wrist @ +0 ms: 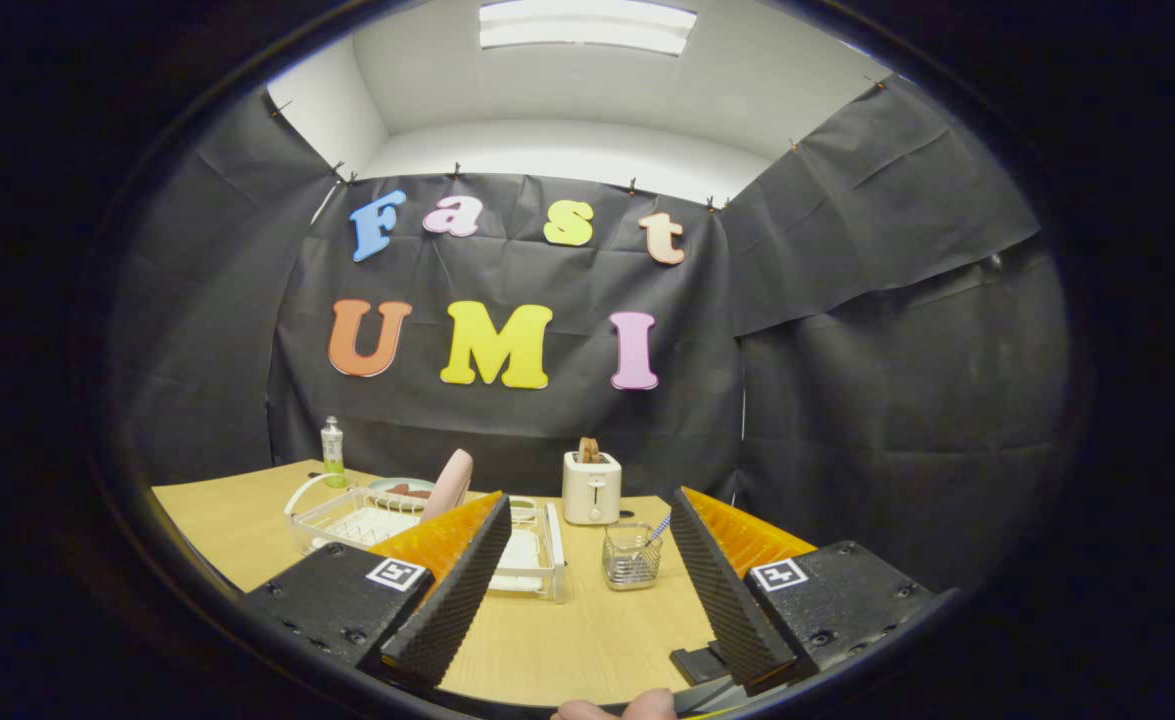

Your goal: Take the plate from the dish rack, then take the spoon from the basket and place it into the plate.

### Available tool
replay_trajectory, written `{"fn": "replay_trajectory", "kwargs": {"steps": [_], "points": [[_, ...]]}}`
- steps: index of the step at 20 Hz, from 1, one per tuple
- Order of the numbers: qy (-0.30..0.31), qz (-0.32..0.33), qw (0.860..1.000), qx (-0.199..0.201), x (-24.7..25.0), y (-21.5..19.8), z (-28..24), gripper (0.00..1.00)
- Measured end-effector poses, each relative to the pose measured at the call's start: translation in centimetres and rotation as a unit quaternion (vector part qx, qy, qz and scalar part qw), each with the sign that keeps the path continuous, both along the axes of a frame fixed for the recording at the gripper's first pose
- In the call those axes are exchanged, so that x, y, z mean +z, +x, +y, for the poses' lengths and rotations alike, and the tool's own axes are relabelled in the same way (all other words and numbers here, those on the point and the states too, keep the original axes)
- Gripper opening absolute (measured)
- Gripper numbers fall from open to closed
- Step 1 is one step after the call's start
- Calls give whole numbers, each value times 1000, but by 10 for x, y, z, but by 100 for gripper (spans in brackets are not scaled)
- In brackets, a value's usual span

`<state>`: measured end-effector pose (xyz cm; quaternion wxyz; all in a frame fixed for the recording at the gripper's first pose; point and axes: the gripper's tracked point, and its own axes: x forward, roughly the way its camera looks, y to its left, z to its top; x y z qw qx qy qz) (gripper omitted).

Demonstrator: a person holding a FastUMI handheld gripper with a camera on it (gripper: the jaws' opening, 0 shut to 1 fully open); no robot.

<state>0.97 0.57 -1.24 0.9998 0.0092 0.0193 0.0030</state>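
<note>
A pink plate [450, 482] stands on edge in the white dish rack [347, 515] on the wooden table, beyond my left finger. A small wire basket [632, 556] stands ahead between my fingers, nearer the right one, with a spoon handle [658, 527] sticking up out of it. My gripper [587, 545] is open, its fingers wide apart and well short of the rack and the basket, with nothing between them.
A white toaster [591, 486] with bread in it stands behind the basket. A small green bottle [332, 453] and a dish with something red [399, 489] sit behind the rack. The wooden table [577, 640] stretches bare just ahead of the fingers. Black cloth walls surround the booth.
</note>
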Motion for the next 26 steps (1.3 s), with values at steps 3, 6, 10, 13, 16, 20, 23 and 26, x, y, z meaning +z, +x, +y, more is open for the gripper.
{"fn": "replay_trajectory", "kwargs": {"steps": [3,6,10,13,16,20,23,26], "points": [[-3,-5,1000,-1,3,-1,0,100],[-3,-6,1000,-1,4,0,0,100],[-3,0,1000,3,1,2,2,100],[-9,-3,1000,-4,7,1,-5,100],[-15,-1,1000,-10,12,0,-10,100],[-7,3,1000,-13,19,0,-18,100],[-1,16,1000,-10,16,0,-21,100],[-3,15,1000,-13,15,0,-27,100]]}}
